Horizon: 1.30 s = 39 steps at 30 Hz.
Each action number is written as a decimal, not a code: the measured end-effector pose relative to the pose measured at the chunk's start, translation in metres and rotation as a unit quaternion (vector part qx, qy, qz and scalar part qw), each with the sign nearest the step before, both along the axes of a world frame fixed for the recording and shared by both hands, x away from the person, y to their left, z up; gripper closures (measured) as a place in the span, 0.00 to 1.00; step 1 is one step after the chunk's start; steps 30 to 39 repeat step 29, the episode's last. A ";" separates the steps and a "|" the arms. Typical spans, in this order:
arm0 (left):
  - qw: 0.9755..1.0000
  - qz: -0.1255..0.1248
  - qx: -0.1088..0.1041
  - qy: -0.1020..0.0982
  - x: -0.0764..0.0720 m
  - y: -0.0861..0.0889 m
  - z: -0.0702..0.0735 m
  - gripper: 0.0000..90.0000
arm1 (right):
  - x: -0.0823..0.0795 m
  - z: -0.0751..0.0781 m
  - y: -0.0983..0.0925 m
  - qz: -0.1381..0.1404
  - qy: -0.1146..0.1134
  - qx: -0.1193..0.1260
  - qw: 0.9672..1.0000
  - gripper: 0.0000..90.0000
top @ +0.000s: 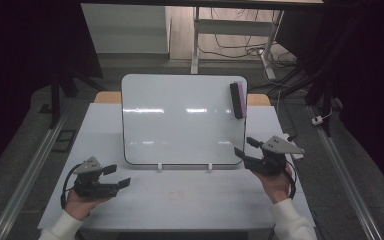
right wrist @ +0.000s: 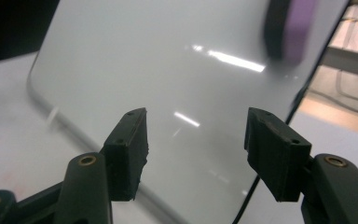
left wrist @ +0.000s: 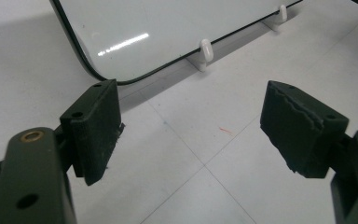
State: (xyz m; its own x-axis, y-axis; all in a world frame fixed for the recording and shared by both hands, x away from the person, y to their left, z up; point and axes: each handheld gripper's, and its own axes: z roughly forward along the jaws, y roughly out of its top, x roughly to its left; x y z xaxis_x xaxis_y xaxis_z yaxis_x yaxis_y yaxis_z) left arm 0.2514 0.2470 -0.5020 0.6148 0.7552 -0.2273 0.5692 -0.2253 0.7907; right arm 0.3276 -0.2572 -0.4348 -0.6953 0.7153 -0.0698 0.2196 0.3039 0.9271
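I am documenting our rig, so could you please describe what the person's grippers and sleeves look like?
Both the left gripper and the right gripper are matte black, each with two blocky padded jaws, brass-coloured pivot pins, a grey three-cornered top plate and a trailing black cable. The person wears white knit sleeves.

white whiteboard (top: 180,120) propped upright on white table, black-and-purple eraser (top: 238,99) stuck upright at its top right corner
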 end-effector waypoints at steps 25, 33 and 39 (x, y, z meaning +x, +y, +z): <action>1.000 -0.018 0.011 0.000 0.001 -0.008 -0.003 0.23 | -0.014 -0.054 -0.035 0.009 0.058 -0.025 0.998 0.42; 1.000 -0.017 0.012 0.000 0.001 -0.008 -0.003 0.23 | -0.015 -0.053 -0.033 0.014 0.056 -0.028 0.998 0.42; 1.000 -0.017 0.012 0.000 0.001 -0.008 -0.003 0.23 | -0.015 -0.053 -0.033 0.014 0.056 -0.028 0.998 0.42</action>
